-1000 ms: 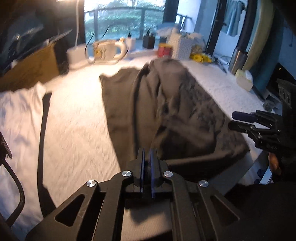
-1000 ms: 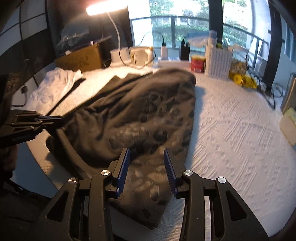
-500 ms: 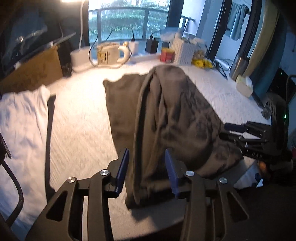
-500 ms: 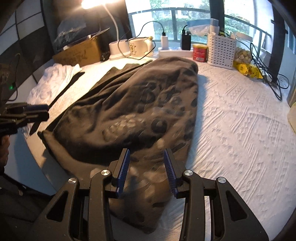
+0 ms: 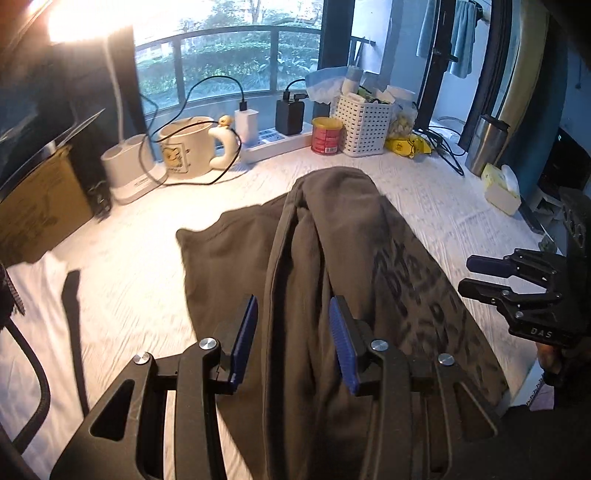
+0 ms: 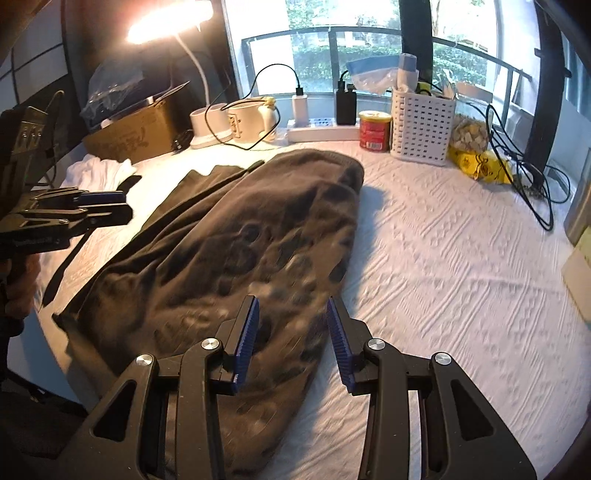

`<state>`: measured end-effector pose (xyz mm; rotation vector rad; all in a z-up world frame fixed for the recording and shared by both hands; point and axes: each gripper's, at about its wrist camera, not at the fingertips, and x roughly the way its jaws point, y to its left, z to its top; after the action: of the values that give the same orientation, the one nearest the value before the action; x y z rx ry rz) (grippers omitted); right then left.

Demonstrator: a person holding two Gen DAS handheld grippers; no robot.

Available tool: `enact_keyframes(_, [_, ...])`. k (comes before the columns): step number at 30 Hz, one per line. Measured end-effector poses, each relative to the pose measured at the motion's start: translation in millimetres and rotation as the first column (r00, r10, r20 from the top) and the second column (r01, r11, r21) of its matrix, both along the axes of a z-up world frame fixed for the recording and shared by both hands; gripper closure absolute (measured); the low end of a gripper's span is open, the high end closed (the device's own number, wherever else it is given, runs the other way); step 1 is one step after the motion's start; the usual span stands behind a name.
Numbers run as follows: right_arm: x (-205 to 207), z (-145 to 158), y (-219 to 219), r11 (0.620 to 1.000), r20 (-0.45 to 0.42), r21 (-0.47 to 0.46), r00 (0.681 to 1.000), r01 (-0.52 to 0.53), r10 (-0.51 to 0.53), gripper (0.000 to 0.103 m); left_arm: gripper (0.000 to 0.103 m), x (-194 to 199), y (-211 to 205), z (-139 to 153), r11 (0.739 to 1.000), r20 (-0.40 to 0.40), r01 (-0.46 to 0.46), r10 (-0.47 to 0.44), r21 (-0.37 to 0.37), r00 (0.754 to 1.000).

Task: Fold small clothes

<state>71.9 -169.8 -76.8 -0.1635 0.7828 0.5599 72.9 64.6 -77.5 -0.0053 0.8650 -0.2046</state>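
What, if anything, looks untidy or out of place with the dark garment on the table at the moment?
The dark garment is only roughly folded: one side is flopped over in a bunched, puffy roll, leaving a single flat layer exposed toward the lamp side, and its near end hangs over the table edge. Nothing looks spilled or damaged.

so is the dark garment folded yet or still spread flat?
Partly folded: the dark garment has one side doubled over itself along a lengthwise ridge, a single layer still lying flat to the left on the white cover.

Your counter [image 6: 461, 258] wears a white textured cloth. At its far edge you face a railed window [image 6: 369, 55] with greenery outside; a lit lamp [image 6: 170, 22] glares far left.
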Motion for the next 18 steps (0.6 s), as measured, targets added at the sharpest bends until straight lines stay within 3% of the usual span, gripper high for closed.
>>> enact_keyframes(18, [60.1,-1.8,1.9,0.996,-0.01,-0.044,0.997,0.079,-0.08,0.062,0.063,75.6,-3.5,-22.5,0.997,0.016,0.062,-0.061,-0.045,0.998])
